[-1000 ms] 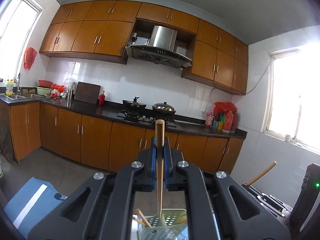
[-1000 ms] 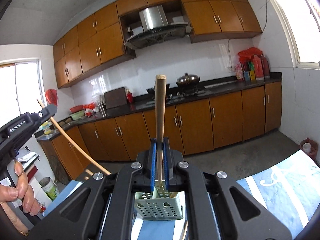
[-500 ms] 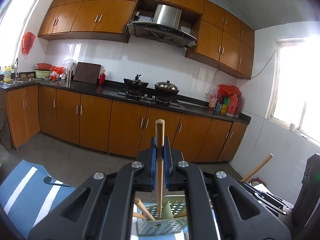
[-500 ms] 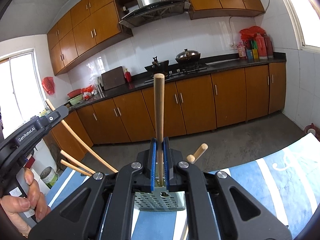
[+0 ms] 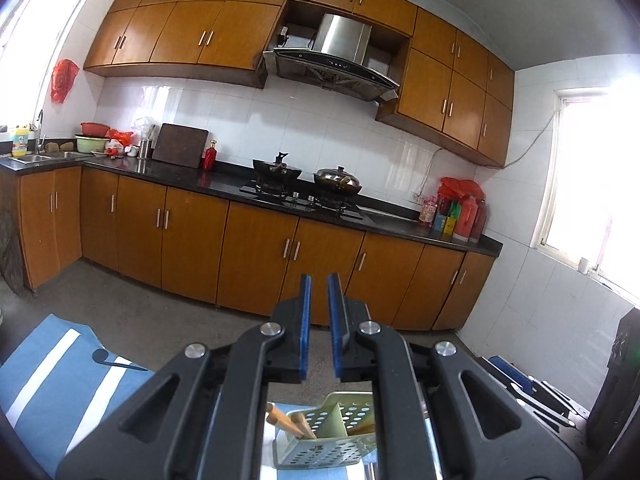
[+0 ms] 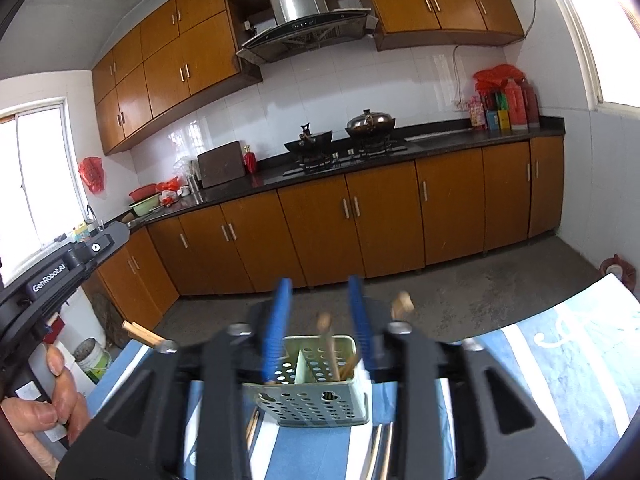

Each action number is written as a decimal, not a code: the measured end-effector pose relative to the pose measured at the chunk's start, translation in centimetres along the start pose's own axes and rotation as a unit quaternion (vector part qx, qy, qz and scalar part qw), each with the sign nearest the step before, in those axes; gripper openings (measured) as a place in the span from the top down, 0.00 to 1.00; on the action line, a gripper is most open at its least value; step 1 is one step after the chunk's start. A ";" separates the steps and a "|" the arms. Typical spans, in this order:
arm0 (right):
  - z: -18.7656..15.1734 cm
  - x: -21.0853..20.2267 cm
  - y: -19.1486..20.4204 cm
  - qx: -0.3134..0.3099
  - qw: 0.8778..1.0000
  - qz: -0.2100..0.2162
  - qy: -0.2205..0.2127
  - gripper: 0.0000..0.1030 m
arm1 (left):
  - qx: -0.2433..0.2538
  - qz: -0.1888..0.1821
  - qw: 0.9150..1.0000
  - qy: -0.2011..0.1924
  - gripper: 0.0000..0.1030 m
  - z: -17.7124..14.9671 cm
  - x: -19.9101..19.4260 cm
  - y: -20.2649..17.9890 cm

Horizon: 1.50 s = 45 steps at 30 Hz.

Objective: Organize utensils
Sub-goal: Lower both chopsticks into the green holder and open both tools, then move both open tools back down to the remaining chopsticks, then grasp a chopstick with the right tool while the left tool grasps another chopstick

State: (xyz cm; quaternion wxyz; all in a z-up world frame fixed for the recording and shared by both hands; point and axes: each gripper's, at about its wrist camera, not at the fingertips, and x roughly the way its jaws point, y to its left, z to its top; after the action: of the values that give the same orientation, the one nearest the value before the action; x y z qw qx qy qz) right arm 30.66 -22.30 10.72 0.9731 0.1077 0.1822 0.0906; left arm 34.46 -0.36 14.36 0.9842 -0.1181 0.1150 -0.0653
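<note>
1. Right gripper (image 6: 320, 320): jaws have just been opening, now moderately wide, pads touching nothing. A wooden stick (image 6: 326, 344) stands free between them, its lower end in the caddy (image 6: 312, 404).
2. Left gripper (image 5: 319, 324): jaws parted by a narrow gap, nothing between the pads. It hovers just above the caddy (image 5: 340, 440).
3. Caddy: pale perforated box with a centre divider, sitting on a blue striped cloth (image 6: 560, 360). In the left view two wooden sticks (image 5: 290, 424) lean out of the left compartment; in the right view the stick sits in the right compartment.
4. More wooden ends poke up at the right of the right gripper (image 6: 402, 304) and at its lower left (image 6: 138, 332); can't tell which utensils these belong to.
5. A hand (image 6: 40, 404) grips the left gripper's handle at the edge of the right view.
6. Metal utensils (image 6: 380, 452) lie on the cloth in front of the caddy, probably not sorted yet.
7. Risks, as a judgement: both grippers crowd one small, light caddy. Pulling back at an angle could catch a leaning stick and flick it out or tip the caddy. Right view is blurred, so exact clearance is unclear.
</note>
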 end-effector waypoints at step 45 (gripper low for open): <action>-21.5 -0.5 -7.9 0.033 0.960 -0.140 0.241 0.92 | 0.021 0.011 0.944 0.328 0.82 -24.3 -4.6 7.6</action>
State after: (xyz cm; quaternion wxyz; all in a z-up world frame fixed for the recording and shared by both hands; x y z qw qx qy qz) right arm 23.21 -26.26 -10.58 0.8990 0.0884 0.4278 -0.0293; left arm 24.95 2.38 -9.57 0.8950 -0.0677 0.4312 -0.0919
